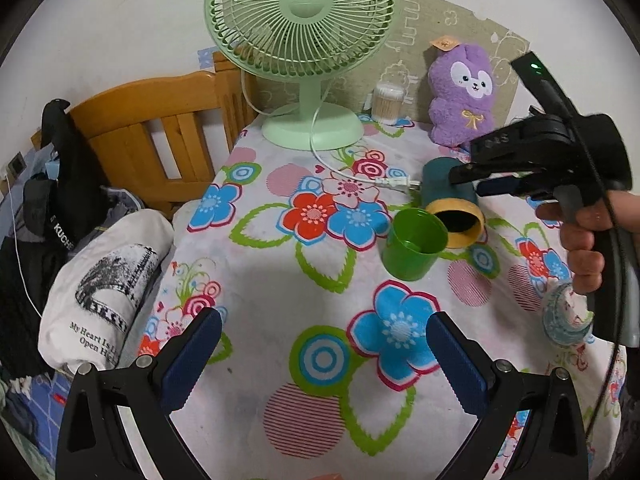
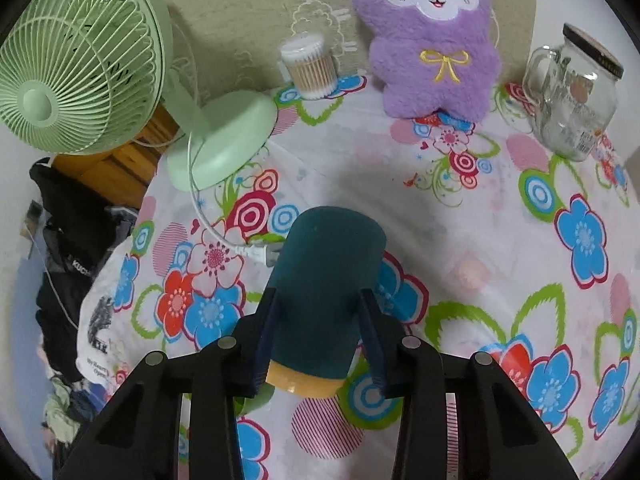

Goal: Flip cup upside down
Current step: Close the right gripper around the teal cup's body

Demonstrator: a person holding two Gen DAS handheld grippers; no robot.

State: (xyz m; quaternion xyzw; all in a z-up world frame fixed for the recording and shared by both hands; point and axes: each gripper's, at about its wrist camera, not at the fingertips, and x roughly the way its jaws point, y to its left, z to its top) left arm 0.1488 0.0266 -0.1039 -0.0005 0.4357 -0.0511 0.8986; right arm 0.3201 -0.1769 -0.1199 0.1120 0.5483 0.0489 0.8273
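Observation:
A dark teal cup with a yellow rim (image 2: 326, 292) is held between the fingers of my right gripper (image 2: 318, 344), tilted on its side with its base pointing away and its mouth toward the camera. In the left wrist view the same cup (image 1: 444, 188) hangs tipped above the floral tablecloth, mouth facing forward and down, with the right gripper (image 1: 480, 178) shut on it. A green plastic cup (image 1: 414, 244) stands upright just beside it. My left gripper (image 1: 324, 354) is open and empty, low over the near part of the table.
A mint green fan (image 1: 304, 32) stands at the back, its white cord and plug (image 1: 394, 182) lying by the teal cup. A purple plush (image 2: 434, 36), a cotton swab tub (image 2: 310, 66) and a glass jar (image 2: 574, 96) line the back. A wooden chair (image 1: 160, 132) stands left.

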